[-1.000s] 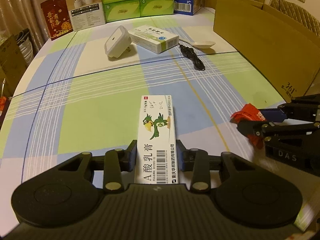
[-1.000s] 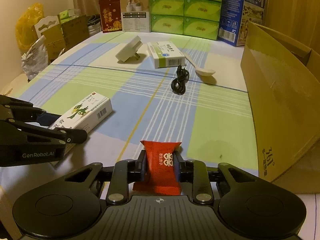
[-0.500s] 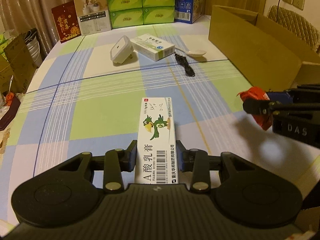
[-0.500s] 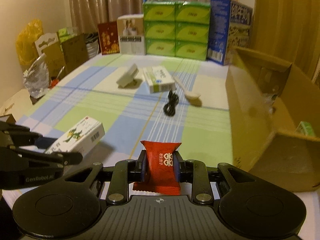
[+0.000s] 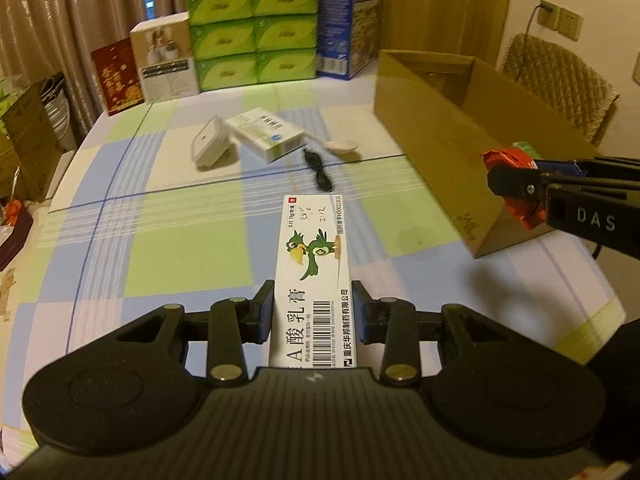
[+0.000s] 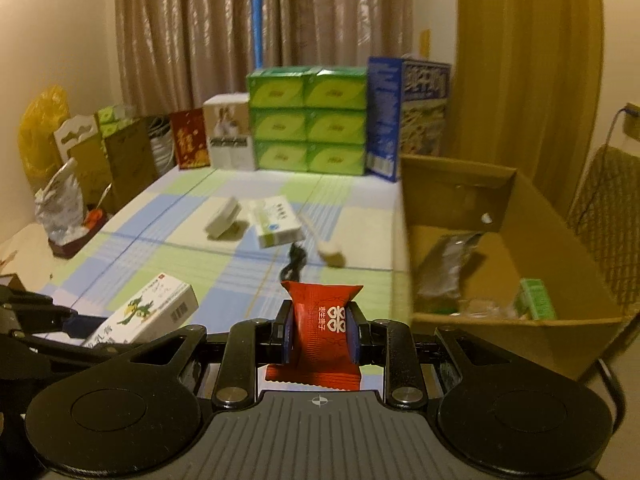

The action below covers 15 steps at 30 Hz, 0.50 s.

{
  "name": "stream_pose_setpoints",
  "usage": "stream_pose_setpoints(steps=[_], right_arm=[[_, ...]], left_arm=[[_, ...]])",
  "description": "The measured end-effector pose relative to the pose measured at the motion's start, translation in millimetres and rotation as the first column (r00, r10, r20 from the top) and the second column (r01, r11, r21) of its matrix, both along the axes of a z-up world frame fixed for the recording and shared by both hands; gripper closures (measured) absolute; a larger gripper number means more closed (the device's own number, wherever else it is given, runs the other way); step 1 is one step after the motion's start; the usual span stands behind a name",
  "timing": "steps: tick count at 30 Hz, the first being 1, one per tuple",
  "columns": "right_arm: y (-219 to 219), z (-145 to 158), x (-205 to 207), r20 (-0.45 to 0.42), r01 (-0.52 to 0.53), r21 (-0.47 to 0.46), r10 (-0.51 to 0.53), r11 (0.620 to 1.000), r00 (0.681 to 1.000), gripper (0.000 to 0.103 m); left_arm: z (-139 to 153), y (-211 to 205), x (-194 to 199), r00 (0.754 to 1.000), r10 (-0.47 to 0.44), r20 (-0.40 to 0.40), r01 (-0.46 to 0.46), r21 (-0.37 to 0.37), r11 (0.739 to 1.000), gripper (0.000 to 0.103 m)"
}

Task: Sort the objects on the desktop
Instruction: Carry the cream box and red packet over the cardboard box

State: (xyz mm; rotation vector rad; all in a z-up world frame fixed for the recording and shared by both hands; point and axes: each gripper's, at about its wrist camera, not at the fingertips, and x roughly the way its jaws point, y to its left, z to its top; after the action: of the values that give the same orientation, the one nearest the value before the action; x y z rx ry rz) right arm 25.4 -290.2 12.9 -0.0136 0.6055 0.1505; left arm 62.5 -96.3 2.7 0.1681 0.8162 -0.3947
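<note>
While both claws grip — glossy carton (image 5: 314,276), crinkled red sachet (image 6: 322,326).

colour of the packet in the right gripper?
Red packet with white print, clamped in the right gripper. Clearest in the right wrist view.

spoon (image 6: 330,255) blurred, box contents (image 6: 472,304) indistinct

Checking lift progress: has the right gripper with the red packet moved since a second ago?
Yes. The right gripper, shut on the red packet, has risen and now looks into the cardboard box.
</note>
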Motion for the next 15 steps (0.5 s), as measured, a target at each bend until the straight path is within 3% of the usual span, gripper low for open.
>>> stream_pose_setpoints(steps=[15], right_arm=[[-97.1,34.7,-17.0,0.046,0.184,0.010,-0.184,0.983,0.982,0.080]], left_arm=[[34.5,-98.0,4.2,0.984,-0.171,0.056,0.176,-0.086,0.981,0.070]])
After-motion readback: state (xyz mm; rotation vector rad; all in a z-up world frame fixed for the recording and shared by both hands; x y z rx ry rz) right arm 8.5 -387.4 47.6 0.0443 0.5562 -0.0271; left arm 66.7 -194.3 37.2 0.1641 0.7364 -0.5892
